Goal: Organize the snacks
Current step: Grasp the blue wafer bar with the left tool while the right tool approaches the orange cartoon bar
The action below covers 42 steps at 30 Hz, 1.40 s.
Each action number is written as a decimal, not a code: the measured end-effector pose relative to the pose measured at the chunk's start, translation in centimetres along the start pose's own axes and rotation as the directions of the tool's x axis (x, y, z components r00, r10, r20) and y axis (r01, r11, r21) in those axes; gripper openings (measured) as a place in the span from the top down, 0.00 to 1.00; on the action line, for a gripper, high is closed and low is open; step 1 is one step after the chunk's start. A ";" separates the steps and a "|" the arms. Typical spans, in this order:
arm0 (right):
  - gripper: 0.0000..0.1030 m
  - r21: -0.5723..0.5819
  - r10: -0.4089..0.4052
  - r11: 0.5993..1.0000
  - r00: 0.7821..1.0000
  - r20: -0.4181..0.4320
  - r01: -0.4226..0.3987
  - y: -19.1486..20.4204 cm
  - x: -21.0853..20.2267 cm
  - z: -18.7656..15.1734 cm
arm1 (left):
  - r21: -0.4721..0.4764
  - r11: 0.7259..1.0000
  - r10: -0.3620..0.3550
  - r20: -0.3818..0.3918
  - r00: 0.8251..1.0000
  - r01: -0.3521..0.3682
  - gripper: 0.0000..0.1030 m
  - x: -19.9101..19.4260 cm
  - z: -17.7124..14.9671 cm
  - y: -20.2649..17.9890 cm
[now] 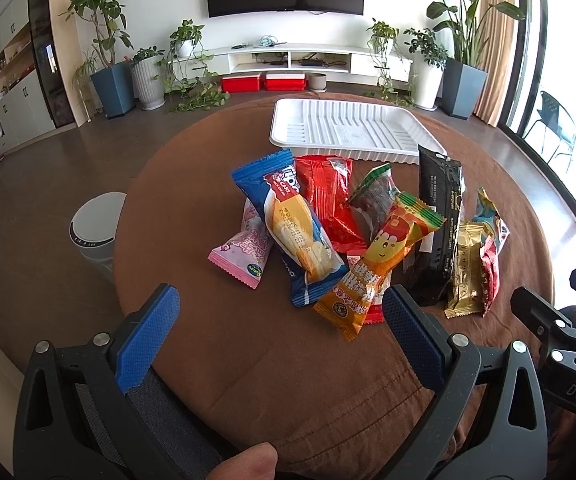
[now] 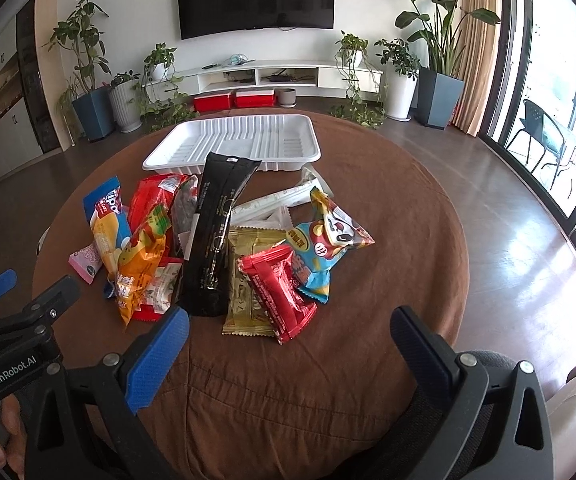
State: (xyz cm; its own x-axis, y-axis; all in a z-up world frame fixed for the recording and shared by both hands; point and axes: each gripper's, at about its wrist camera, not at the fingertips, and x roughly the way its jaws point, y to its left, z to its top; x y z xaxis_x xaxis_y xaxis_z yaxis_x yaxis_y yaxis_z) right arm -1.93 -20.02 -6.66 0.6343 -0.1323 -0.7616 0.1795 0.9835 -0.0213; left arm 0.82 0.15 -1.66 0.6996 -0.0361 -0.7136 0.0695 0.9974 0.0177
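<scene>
A heap of snack packets lies mid-table on a brown cloth (image 1: 288, 360): a blue rice-cake pack (image 1: 288, 224), a pink packet (image 1: 244, 254), an orange packet (image 1: 379, 264), a long black packet (image 1: 437, 224) and a gold one (image 1: 465, 272). Behind them stands an empty white ribbed tray (image 1: 347, 128). In the right wrist view the same tray (image 2: 236, 144), black packet (image 2: 216, 236), small red packet (image 2: 280, 292) and light-blue packet (image 2: 327, 248) show. My left gripper (image 1: 280, 312) is open just short of the heap. My right gripper (image 2: 288, 332) is open too, holding nothing.
The round table drops off on all sides; a white bin (image 1: 96, 228) stands on the floor to the left. Potted plants (image 1: 108, 48), a TV unit (image 1: 311, 60) and red boxes (image 1: 264, 82) line the far wall. A glass door (image 2: 547, 120) is at right.
</scene>
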 end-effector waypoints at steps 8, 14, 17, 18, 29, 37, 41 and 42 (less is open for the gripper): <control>0.00 0.015 0.121 0.992 0.991 0.059 -0.122 -2.2 -2.7 -1.4 | -0.061 0.971 -0.231 0.040 0.972 0.233 0.00 0.0 -0.1 3.5; 0.00 0.200 0.405 0.893 0.914 0.042 -0.404 -5.7 -3.6 -1.9 | -0.101 0.982 -0.168 -0.069 0.983 0.160 0.00 0.9 -0.3 5.3; 0.00 0.324 0.537 0.800 0.844 -0.011 -0.505 -6.9 -3.2 -3.6 | -0.134 0.979 -0.162 -0.063 0.985 0.153 0.00 1.8 0.5 6.6; 0.02 0.337 0.556 0.786 0.831 -0.020 -0.518 -7.1 -3.3 -4.0 | -0.127 0.981 -0.160 -0.081 0.984 0.149 0.00 2.3 0.8 6.7; 0.04 0.398 0.663 0.704 0.745 -0.070 -0.589 -7.1 -4.5 -4.3 | -0.020 0.987 -0.163 -0.129 0.978 0.162 0.01 7.6 4.3 7.3; 0.13 0.159 0.515 0.847 0.857 -0.006 -0.508 -5.3 -8.9 -2.3 | 0.073 0.959 -0.261 -0.141 0.955 0.273 0.18 8.6 6.2 5.9; 0.21 0.115 0.485 0.870 0.874 -0.025 -0.479 -4.0 -9.3 -1.6 | 0.054 0.956 -0.278 -0.147 0.949 0.289 0.19 9.6 6.6 4.7; 0.26 0.105 0.484 0.872 0.874 -0.036 -0.479 -4.0 -9.5 -1.8 | 0.044 0.956 -0.281 -0.145 0.949 0.290 0.25 9.7 6.6 4.3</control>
State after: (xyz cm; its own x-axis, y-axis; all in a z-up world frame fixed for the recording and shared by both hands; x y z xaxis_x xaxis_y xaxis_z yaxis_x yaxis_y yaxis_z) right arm -9.97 -22.44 -0.53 0.6146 0.3650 -0.6994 -0.0680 0.9077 0.4140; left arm 12.62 3.71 -3.85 0.5411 -0.3057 -0.7835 0.3003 0.9404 -0.1595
